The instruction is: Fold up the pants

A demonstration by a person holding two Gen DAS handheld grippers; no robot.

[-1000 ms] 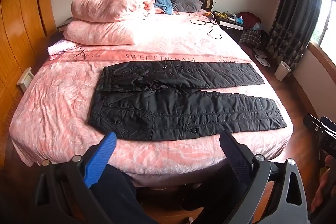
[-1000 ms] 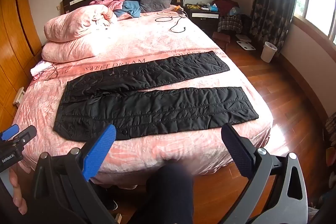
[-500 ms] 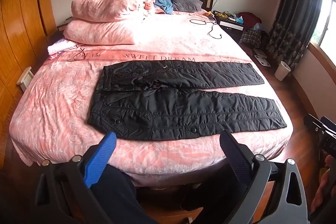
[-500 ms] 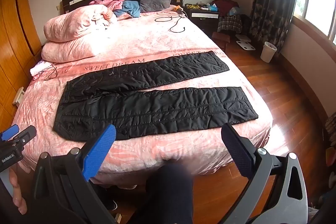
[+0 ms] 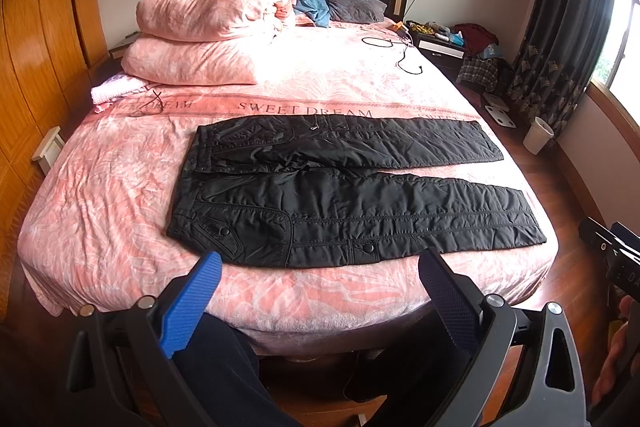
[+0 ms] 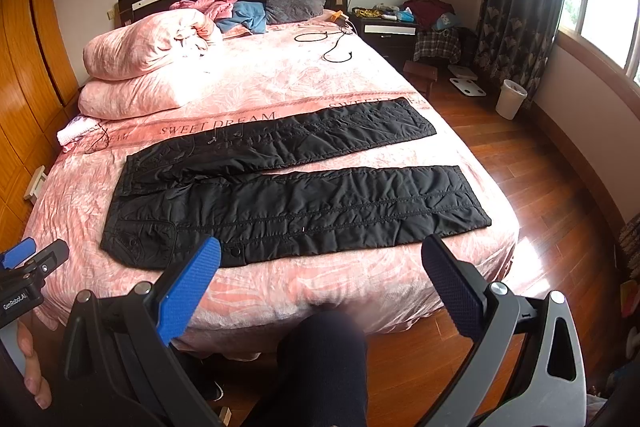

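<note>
Black quilted pants [image 5: 344, 203] lie flat on the pink bed [image 5: 100, 195], waist to the left, both legs spread apart and pointing right. They also show in the right wrist view [image 6: 288, 203]. My left gripper [image 5: 320, 279] is open and empty, held in the air short of the bed's near edge, in front of the waist and near leg. My right gripper [image 6: 320, 267] is open and empty, also short of the near edge, in front of the near leg. Neither touches the pants.
Stacked pink duvets [image 5: 208, 35] and loose clothes sit at the bed's head. A black cable [image 5: 400, 51] lies on the far right of the bed. A nightstand [image 6: 390, 31], a white bin [image 6: 510, 99] and wooden floor are to the right. The person's knee [image 6: 324, 355] is below.
</note>
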